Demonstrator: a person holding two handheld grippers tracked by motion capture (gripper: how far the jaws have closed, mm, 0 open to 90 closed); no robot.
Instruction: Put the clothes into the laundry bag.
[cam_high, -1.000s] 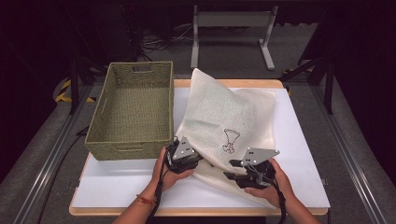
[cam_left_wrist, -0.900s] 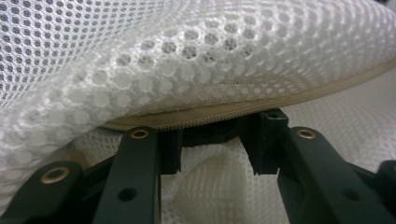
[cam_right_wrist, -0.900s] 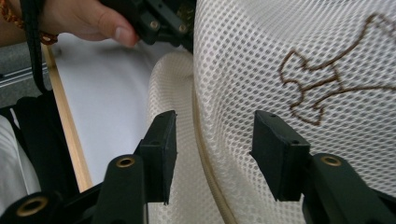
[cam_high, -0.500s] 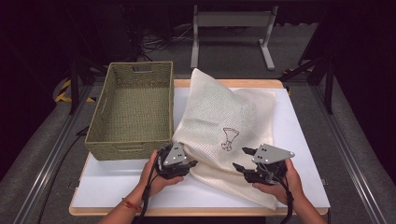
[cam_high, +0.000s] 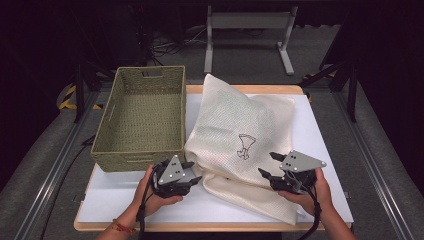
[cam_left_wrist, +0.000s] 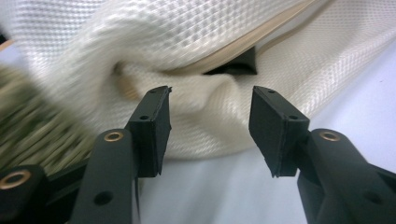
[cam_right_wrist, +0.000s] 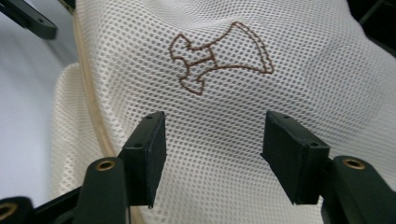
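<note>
Both grippers hang with their jaws apart at the near end of a cream mesh laundry bag, nothing clamped in either. Left gripper sits just off the bag's near-left corner, its jaws having just been opening; in the left gripper view the two black pads stand clear of the bunched fabric ahead, with bare white tabletop between them and a beige seam and a dark opening further in. Right gripper hovers over the bag's near-right part, its jaws also having just widened; the right gripper view looks down between them onto flat mesh and a brown stitched emblem beyond the fingertips, with no cloth pinched.

From the grippers outward, the bag runs lengthwise away from the person, its long axis slanting slightly from the near right to the far left, so its near end is the part within reach of both hands and its far end lies well apart. Its left edge touches or nearly touches the right wall of a woven green basket, which stands empty on the left of the tabletop. Open white surface shows to the right of the bag and along the near edge; the basket's open top appears the likely destination, and the left hand is the nearer to it.
</note>
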